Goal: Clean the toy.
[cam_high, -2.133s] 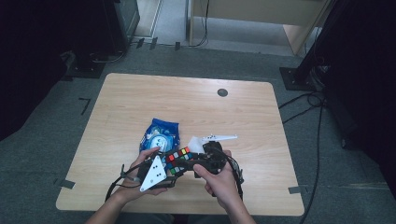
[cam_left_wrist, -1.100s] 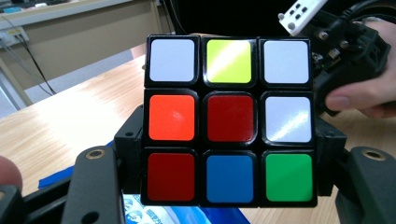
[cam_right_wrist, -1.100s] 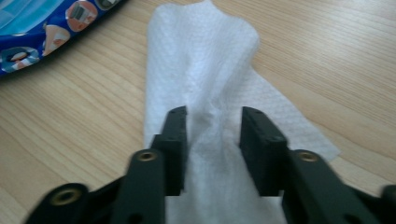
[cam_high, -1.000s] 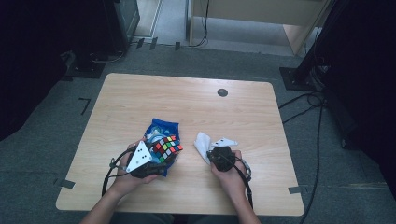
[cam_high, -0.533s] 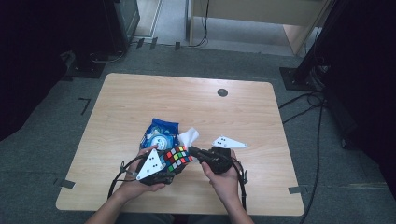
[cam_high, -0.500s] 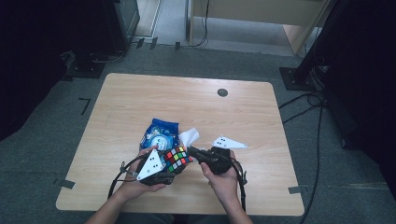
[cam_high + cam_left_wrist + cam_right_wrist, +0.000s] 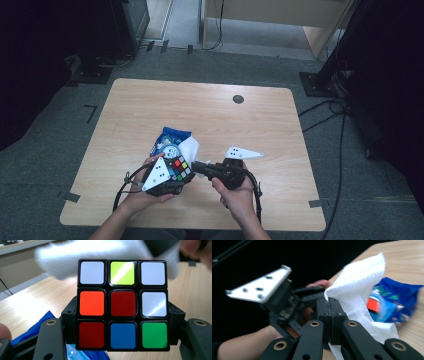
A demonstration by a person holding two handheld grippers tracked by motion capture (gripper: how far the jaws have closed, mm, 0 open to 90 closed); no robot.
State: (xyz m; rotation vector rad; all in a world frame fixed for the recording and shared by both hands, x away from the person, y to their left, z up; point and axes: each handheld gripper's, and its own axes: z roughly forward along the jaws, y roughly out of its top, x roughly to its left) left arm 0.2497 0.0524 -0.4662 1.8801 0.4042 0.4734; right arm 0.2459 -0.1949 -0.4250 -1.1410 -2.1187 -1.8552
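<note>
Your left claw (image 7: 120,340) is clamped on the cube (image 7: 122,305), held above the surface (image 7: 260,125). Right claw (image 7: 331,306) pinches the tissue (image 7: 359,282) right beside it. Wipe too hard and the cube could twist loose.

We look down on a pale wooden desk (image 7: 150,115) with rounded corners, standing on a grey carpeted floor (image 7: 350,200). A small dark round cap (image 7: 238,99) sits flush in the desktop toward its far edge. Nearer to us than the cap and off to its left, a blue packet (image 7: 167,141) lies flat on the wood, well apart from the cap. Strips of dark tape (image 7: 72,197) mark the carpet just beside the desk's near corners, one at the left and one (image 7: 316,203) at the right. Black cables (image 7: 325,112) trail across the floor to the right of the cap, beyond the desk's edge.
</note>
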